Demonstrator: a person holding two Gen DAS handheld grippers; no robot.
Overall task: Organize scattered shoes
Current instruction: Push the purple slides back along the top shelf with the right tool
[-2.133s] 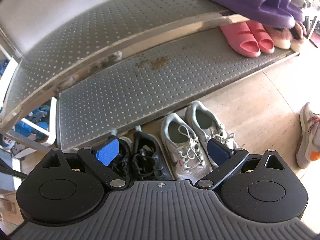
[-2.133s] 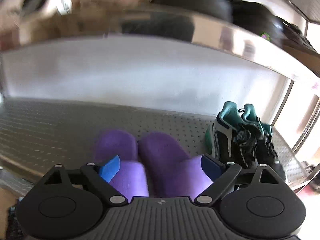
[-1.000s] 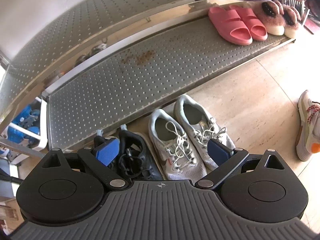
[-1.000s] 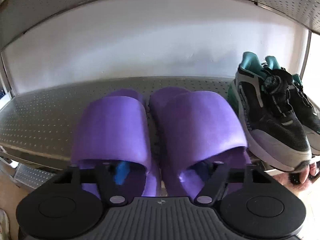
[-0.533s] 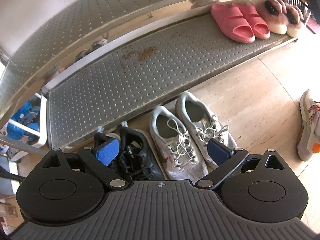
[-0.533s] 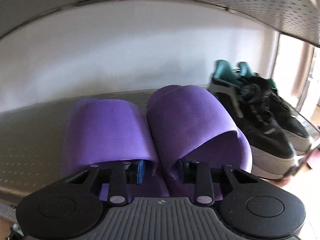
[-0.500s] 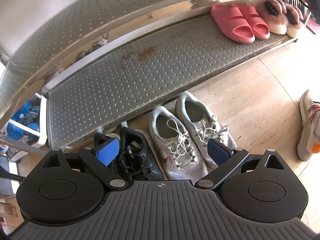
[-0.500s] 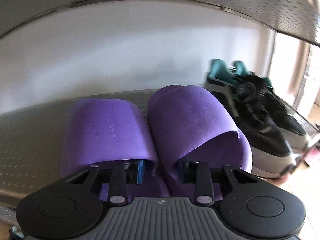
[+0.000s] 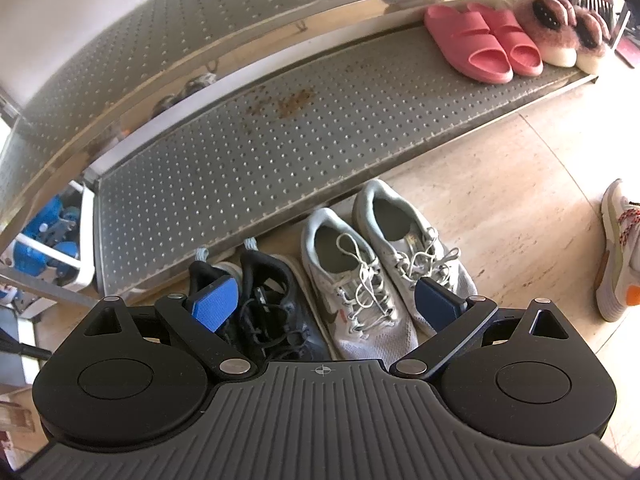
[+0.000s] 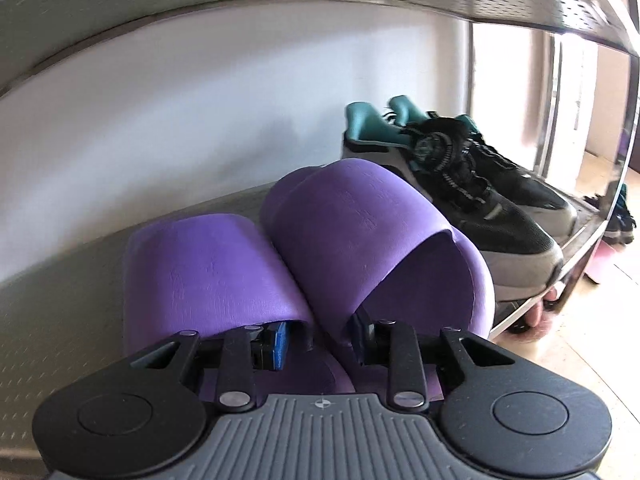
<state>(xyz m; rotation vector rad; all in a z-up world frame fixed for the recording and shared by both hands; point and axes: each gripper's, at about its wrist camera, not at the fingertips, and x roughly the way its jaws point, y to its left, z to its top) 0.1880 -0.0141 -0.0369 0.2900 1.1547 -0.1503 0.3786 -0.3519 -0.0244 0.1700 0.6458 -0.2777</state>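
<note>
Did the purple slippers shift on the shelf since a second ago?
Yes. The purple slippers, pinched together by the right gripper, now tilt and sit closer to the black-and-teal sneakers on the shelf.

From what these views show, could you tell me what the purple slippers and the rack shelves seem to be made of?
The purple slippers look like moulded foam or soft rubber: one matte, seamless piece with thick rounded edges and faint creasing; which of the two is unclear. The rack shelves appear to be perforated sheet metal, dull grey with rows of small holes, a shiny, mirror-like front rail and some rusty-looking brown spots.
</note>
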